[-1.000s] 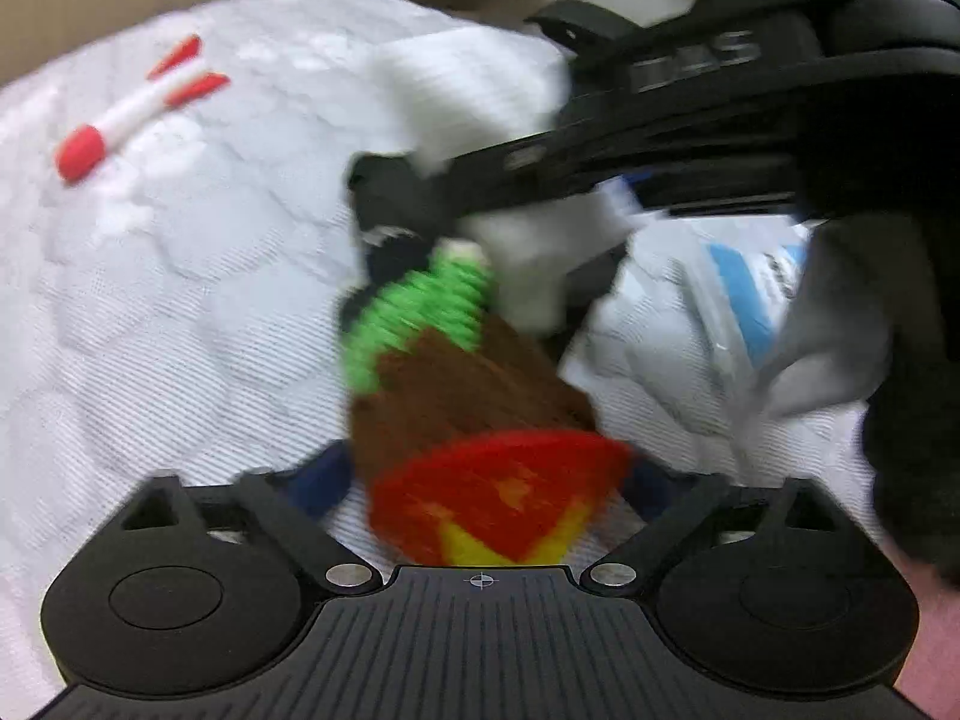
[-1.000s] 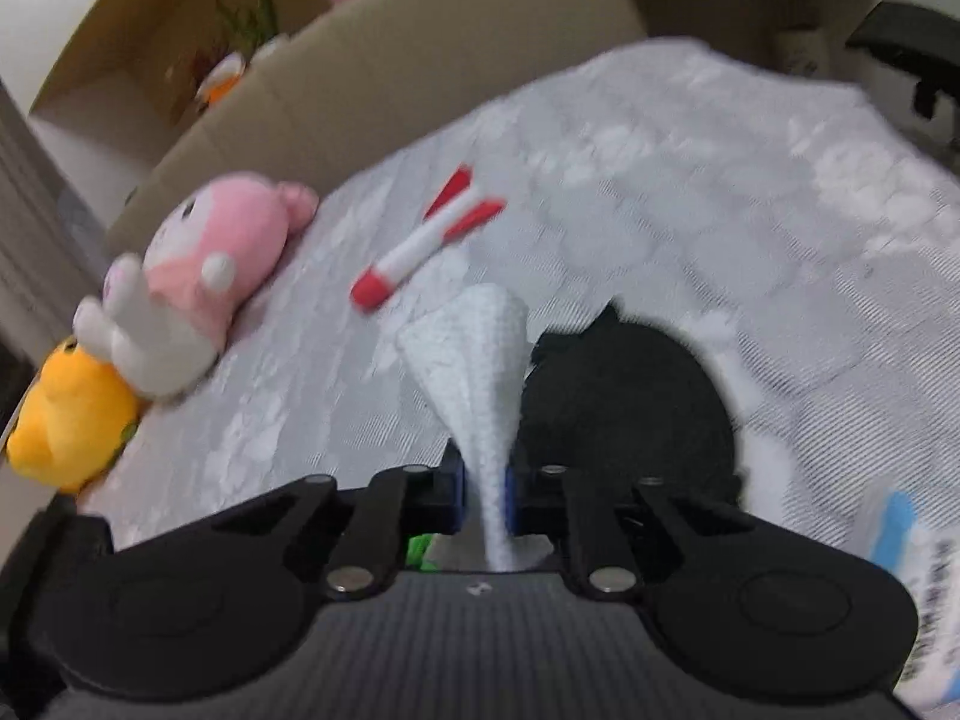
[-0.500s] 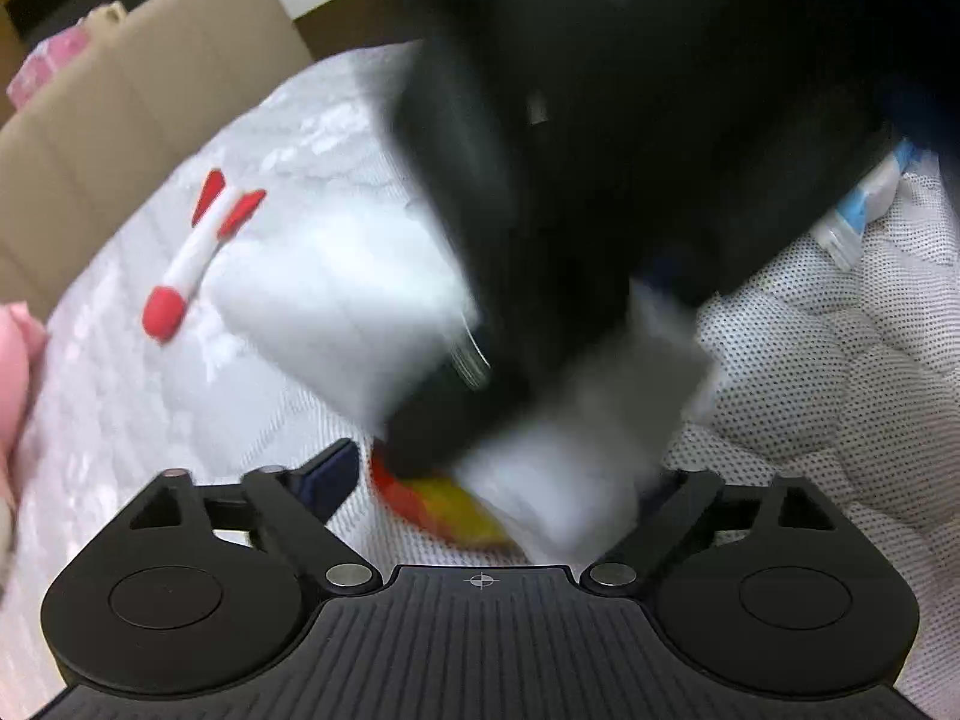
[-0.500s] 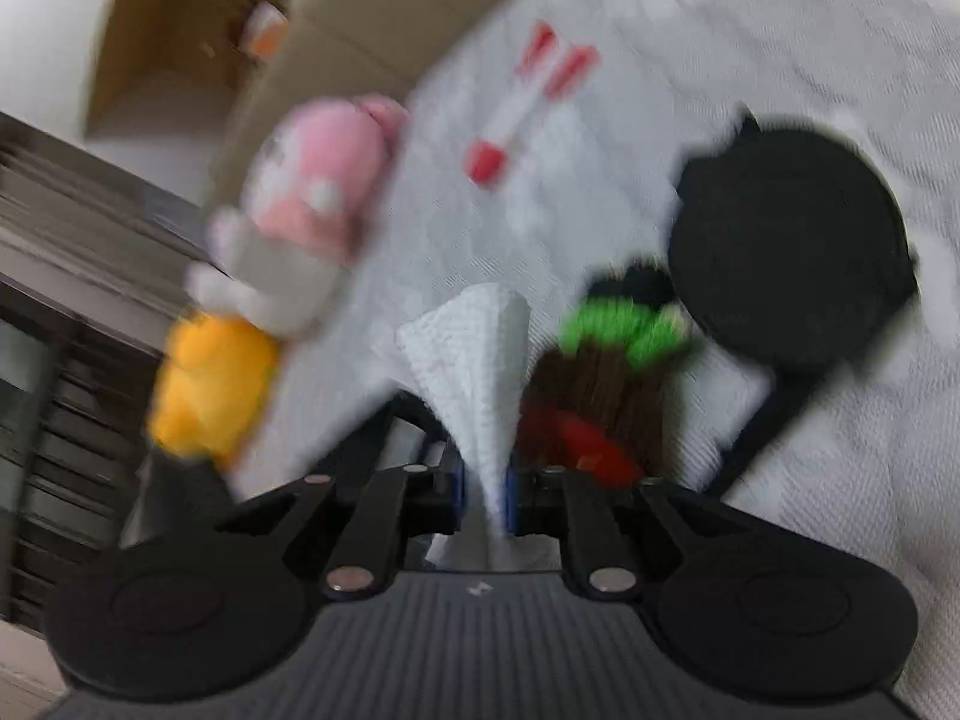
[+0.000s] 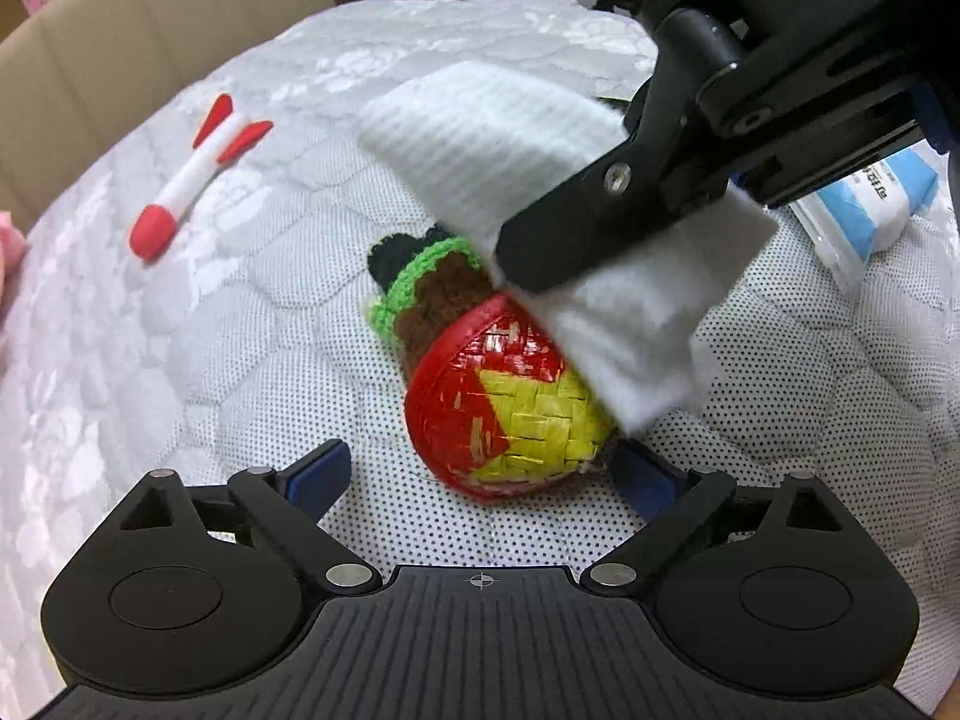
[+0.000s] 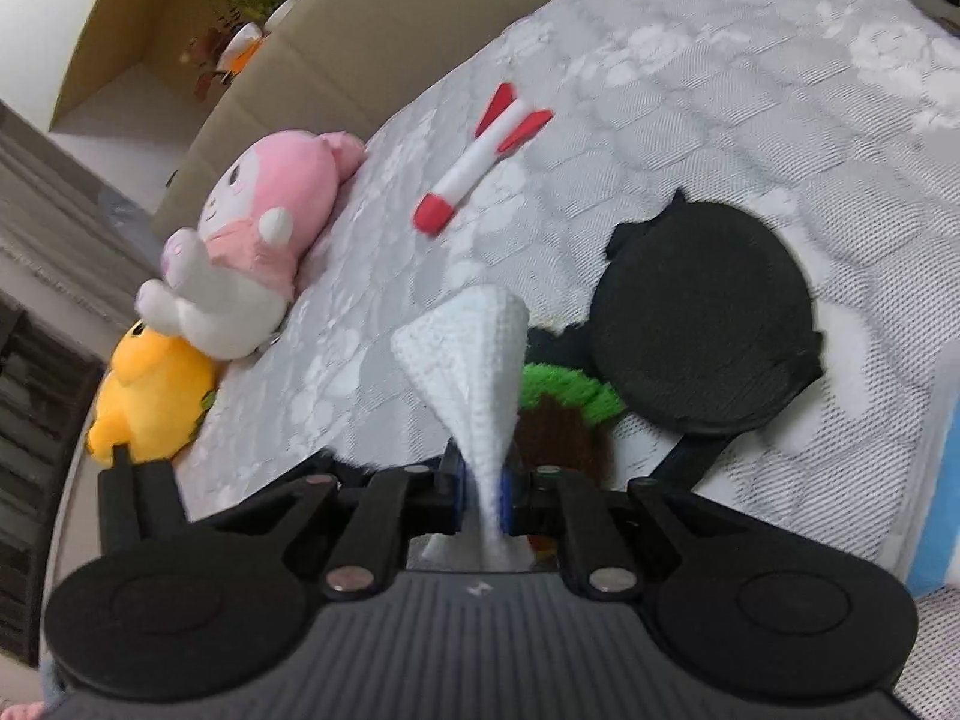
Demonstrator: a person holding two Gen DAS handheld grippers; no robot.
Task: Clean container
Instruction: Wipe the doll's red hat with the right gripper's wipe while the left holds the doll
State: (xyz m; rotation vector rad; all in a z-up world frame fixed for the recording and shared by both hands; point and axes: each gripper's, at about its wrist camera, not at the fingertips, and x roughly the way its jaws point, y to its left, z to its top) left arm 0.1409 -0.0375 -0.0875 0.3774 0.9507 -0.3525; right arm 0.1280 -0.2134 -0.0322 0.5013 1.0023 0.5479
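The container [image 5: 510,408] has a red and yellow woven base and a brown and green crochet sleeve, and it lies on its side on the white mattress [image 5: 240,360]. My left gripper [image 5: 480,474] straddles the base. Its jaws are opening and its pads stand clear of the container. From the upper right, a finger [image 5: 600,210] of the other gripper brings a white cloth [image 5: 630,324] down onto the container's rim. In the right wrist view my right gripper [image 6: 483,492] pinches that cloth [image 6: 474,372]; its jaws are opening a little. Behind the cloth shows the crochet sleeve [image 6: 564,414].
A red and white toy rocket [image 5: 198,174] lies at the far left of the mattress. A pink plush [image 6: 264,210] and a yellow plush [image 6: 150,396] rest along the left edge by a tan board [image 5: 120,60]. To the right lies a blue and white packet [image 5: 882,198].
The container was close between the left fingers and now lies on the mattress with those fingers spread wide. The right gripper with the cloth swept across and now rests at the container's rim.
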